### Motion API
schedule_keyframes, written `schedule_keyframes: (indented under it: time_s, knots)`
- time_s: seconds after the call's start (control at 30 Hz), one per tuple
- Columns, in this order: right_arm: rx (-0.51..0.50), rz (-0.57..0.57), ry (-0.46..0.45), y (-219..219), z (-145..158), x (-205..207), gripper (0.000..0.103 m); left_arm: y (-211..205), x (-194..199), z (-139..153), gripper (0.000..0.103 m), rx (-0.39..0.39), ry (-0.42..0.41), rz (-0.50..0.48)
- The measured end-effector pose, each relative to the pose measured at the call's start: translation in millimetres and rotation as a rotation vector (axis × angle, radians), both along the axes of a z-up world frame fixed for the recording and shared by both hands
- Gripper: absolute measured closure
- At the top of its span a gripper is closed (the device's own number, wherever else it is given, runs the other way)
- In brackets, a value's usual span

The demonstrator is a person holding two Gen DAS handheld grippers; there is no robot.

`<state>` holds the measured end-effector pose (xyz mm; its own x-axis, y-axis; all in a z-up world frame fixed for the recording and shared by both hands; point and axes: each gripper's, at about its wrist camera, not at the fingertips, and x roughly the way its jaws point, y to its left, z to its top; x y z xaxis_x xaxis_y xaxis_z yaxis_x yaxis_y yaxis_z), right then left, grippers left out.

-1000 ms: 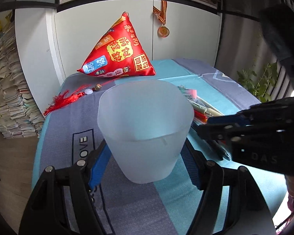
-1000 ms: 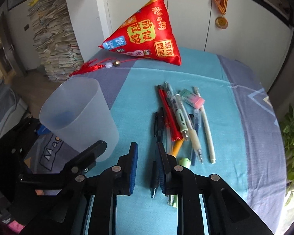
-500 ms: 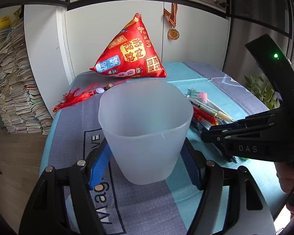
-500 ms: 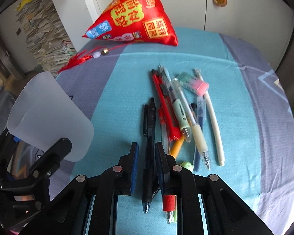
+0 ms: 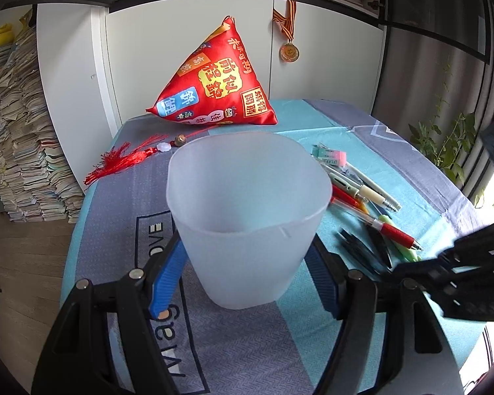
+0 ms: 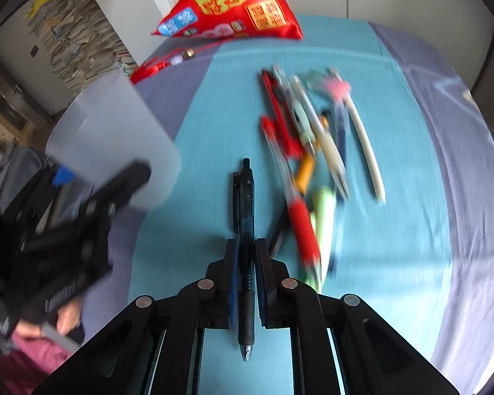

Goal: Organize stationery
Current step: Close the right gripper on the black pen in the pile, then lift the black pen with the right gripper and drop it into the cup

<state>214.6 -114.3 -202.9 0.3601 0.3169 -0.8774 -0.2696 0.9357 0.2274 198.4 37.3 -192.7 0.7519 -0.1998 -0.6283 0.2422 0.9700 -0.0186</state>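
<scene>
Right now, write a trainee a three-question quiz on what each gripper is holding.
1. True or false: the left gripper has its jaws around the frosted translucent plastic cup.
2. What does the right gripper hold? A) pink-and-green eraser B) dark blue-black click pen C) red tassel
3. Fill in: in the left wrist view, the inside of the cup looks ____.

Key
1. True; its blue pads sit on either side of the cup's lower wall.
2. B; the dark blue-black click pen lies between the jaws, tip toward the camera.
3. Empty; no pens show inside it.
</scene>
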Motion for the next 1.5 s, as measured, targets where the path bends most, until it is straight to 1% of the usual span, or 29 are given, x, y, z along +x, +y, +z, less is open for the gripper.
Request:
schedule_keyframes:
  time_s: [0.1,0.17,0.23,0.37,0.43,0.5,0.6,0.67,0.7,0.77,0.8,0.87,0.9,0.97,1.0,1.03,1.1,1.17,1.27,1.4,1.5]
  knots:
    - [-0.051,0.008,-0.01,-4.6,1.5,-26.0,0.092,-1.0,-0.6,0.0,0.032,0.005,-0.001,-0.001]
    - [-0.066,0.039,-0.019,-3.8,3.8,-34.6,0.092,-1.9,-1.0,-0.2,0.032,0.007,-0.002,-0.003]
    - [-0.077,0.054,-0.054,-1.3,8.8,-36.6,0.091,-2.3,-1.6,-0.3,0.032,0.009,-0.003,-0.005]
    - [-0.075,0.061,-0.116,7.0,18.8,-27.1,0.089,-2.0,-1.4,-0.7,0.032,0.004,-0.002,-0.005]
    - [-0.114,0.054,-0.126,13.2,18.3,-17.6,0.089,-1.7,-1.6,-0.8,0.033,0.0,0.0,-0.006]
    - [-0.147,0.055,-0.125,18.2,15.6,-9.6,0.089,-2.2,-2.6,-0.9,0.033,0.001,-0.001,-0.01]
    - [-0.15,0.085,-0.109,24.3,10.5,0.6,0.089,-3.0,-3.4,-0.4,0.033,0.002,-0.004,-0.015]
    - [-0.177,0.089,-0.111,26.0,6.6,3.9,0.089,-2.7,-3.1,-0.6,0.033,0.001,-0.002,-0.014]
    - [-0.175,0.096,-0.114,25.7,4.6,4.8,0.089,-2.5,-3.0,-0.7,0.033,0.0,0.0,-0.014]
    - [-0.163,0.106,-0.08,25.8,-0.9,8.2,0.088,-2.4,-2.7,-0.7,0.033,0.0,0.002,-0.014]
    - [-0.15,0.104,-0.089,24.8,0.0,8.2,0.081,-2.6,-2.8,-0.8,0.033,0.0,0.002,-0.014]
    - [-0.136,0.124,-0.075,25.4,-0.7,5.4,0.071,-3.0,-3.2,-0.7,0.032,0.001,0.002,-0.016]
    - [-0.139,0.132,-0.079,26.4,-1.3,3.3,0.071,-2.9,-3.0,-0.8,0.032,0.002,0.001,-0.016]
    - [-0.172,0.14,-0.094,32.2,-1.6,0.7,0.072,-3.0,-3.1,-0.8,0.032,0.002,0.001,-0.016]
    - [-0.179,0.138,-0.089,34.1,-1.3,-0.4,0.085,-3.0,-3.0,-0.9,0.032,0.002,0.002,-0.015]
    - [-0.176,0.135,-0.089,34.5,-0.4,-0.2,0.087,-3.0,-3.1,-0.9,0.032,0.001,0.002,-0.015]
    - [-0.166,0.116,-0.099,33.2,4.0,-0.7,0.087,-3.1,-3.1,-1.0,0.032,0.002,0.001,-0.016]
    - [-0.157,0.093,-0.136,29.9,15.0,-3.3,0.087,-3.2,-3.1,-0.9,0.032,0.002,0.001,-0.016]
    - [-0.094,0.055,-0.205,21.0,42.4,-9.8,0.087,-3.2,-2.9,-1.0,0.032,0.002,0.001,-0.016]
    - [0.058,-0.01,-0.329,6.1,94.0,-10.6,0.087,-3.3,-2.8,-0.9,0.032,0.002,0.001,-0.016]
    - [0.145,-0.014,-0.424,11.0,127.9,-9.2,0.087,-3.5,-3.1,-0.9,0.032,0.001,0.001,-0.016]
